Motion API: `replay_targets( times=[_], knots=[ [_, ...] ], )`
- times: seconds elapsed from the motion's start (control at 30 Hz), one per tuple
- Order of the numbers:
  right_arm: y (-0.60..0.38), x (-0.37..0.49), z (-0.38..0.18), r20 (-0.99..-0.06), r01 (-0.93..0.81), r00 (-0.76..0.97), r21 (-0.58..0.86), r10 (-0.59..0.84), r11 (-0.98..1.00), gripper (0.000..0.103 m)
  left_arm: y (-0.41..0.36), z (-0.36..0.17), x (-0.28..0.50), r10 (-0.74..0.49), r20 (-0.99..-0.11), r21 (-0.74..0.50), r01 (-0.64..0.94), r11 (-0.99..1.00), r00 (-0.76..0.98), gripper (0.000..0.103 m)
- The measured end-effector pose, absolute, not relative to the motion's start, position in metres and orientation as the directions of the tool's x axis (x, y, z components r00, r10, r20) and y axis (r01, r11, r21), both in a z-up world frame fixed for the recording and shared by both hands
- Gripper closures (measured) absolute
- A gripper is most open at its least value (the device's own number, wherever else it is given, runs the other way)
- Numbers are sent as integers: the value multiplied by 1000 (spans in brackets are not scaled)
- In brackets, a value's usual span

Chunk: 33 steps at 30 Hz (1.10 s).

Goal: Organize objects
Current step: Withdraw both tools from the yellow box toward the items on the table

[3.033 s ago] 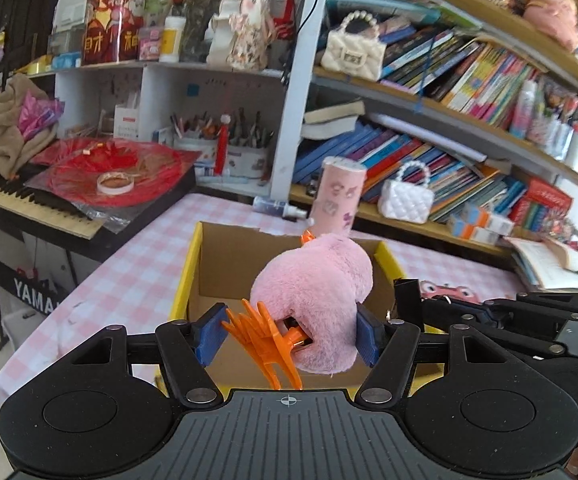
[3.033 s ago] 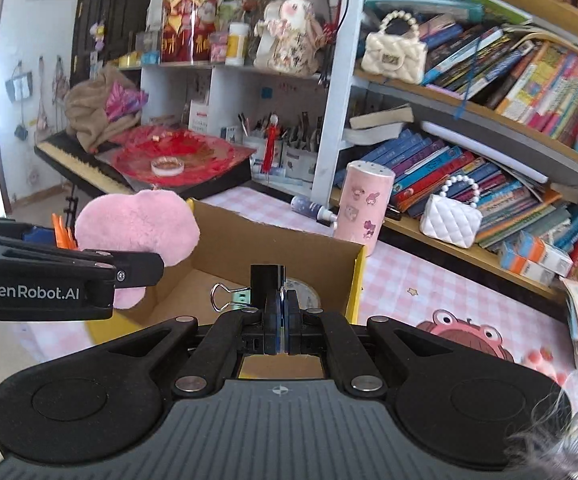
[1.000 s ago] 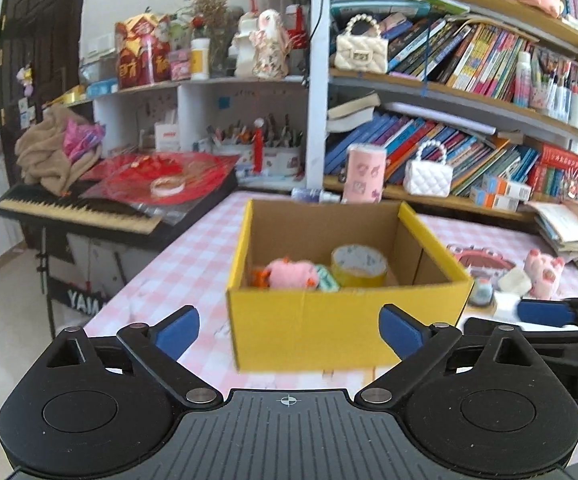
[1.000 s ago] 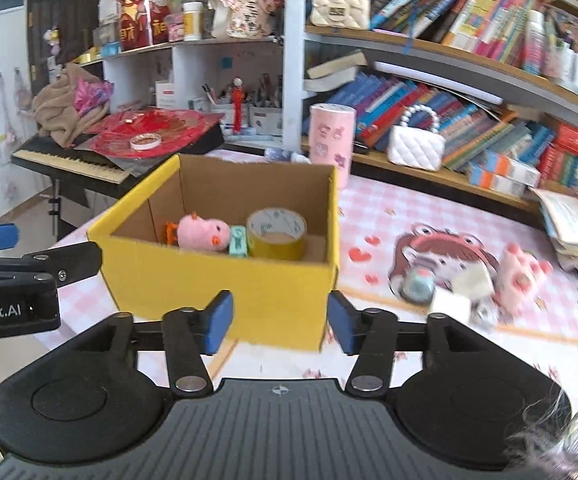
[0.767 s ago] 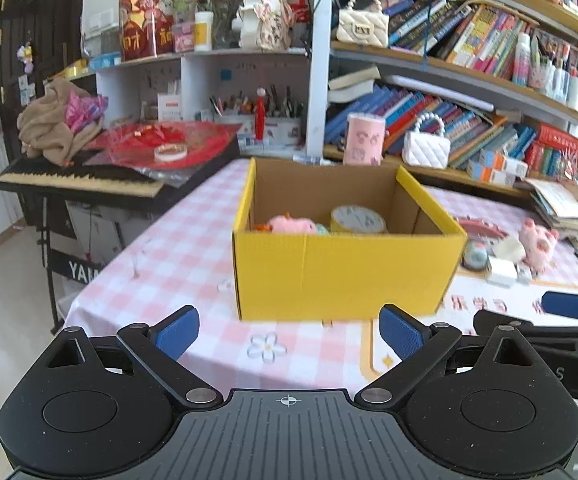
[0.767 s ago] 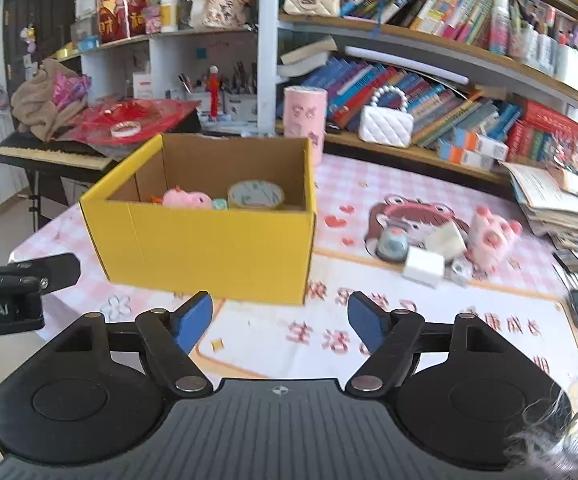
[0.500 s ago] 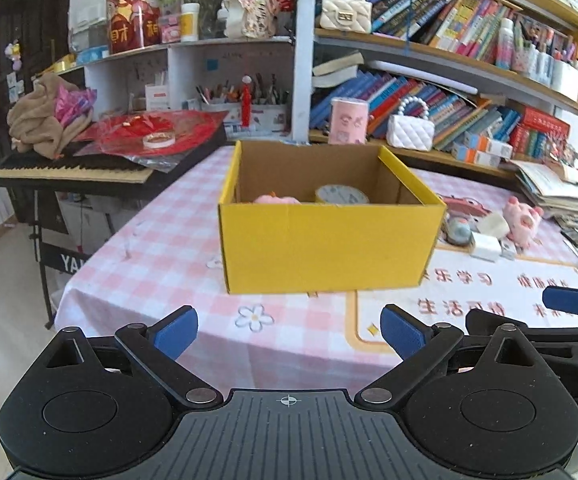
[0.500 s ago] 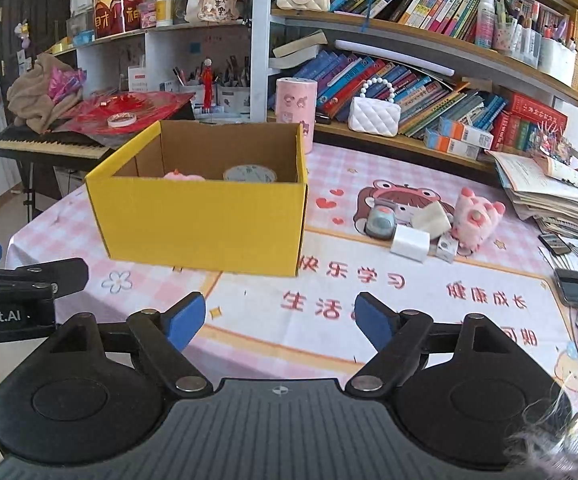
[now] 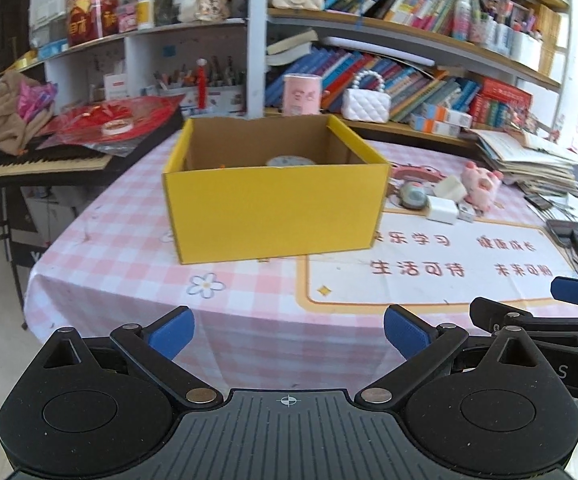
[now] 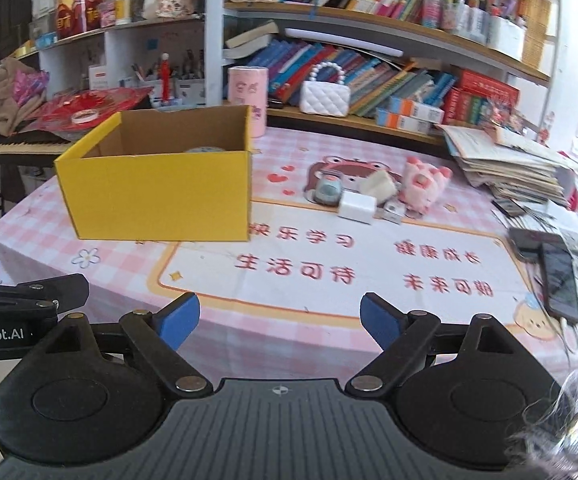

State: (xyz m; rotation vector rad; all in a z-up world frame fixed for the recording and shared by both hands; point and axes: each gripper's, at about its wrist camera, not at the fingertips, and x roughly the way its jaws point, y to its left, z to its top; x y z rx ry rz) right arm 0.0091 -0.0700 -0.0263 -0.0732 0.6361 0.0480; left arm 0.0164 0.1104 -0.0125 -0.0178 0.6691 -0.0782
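Note:
A yellow cardboard box (image 9: 273, 208) stands open on the pink checked table (image 9: 129, 240); it also shows in the right wrist view (image 10: 161, 192). A tape roll (image 9: 287, 161) peeks over its rim; the rest of its contents are hidden. A pink pig toy (image 10: 423, 184), a white block (image 10: 356, 207), a grey-blue round item (image 10: 328, 191) and a pale eraser-like block (image 10: 379, 184) lie right of the box. My left gripper (image 9: 287, 334) is open and empty, off the table's front edge. My right gripper (image 10: 279, 326) is open and empty, beside it.
A placemat with Chinese characters (image 10: 329, 264) covers the table's front right. Phones (image 10: 557, 276) and stacked papers (image 10: 521, 168) lie at the right edge. Bookshelves (image 10: 369, 60) stand behind, with a pink cup (image 10: 247, 92) and a white handbag (image 10: 325, 98). A keyboard (image 9: 37, 160) stands at left.
Both grippers have pulled back from the box, now beyond the table's front edge. The pink plush held three seconds ago lies in the box; both grippers are open.

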Motion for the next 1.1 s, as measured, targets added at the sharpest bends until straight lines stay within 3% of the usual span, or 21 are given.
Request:
replay_targets(
  times=[0.63,1.1],
  knots=[
    [-124,-20,-32,-614,124,778,-58,-134,991,16,54,-18,21,-232,-638,-65,249,966,734,1],
    [-163,-2,-37,-635,158,757,-49,-153,986,16,13,-20,41,-247,-650,-51,283,958,719,1]
  ],
)
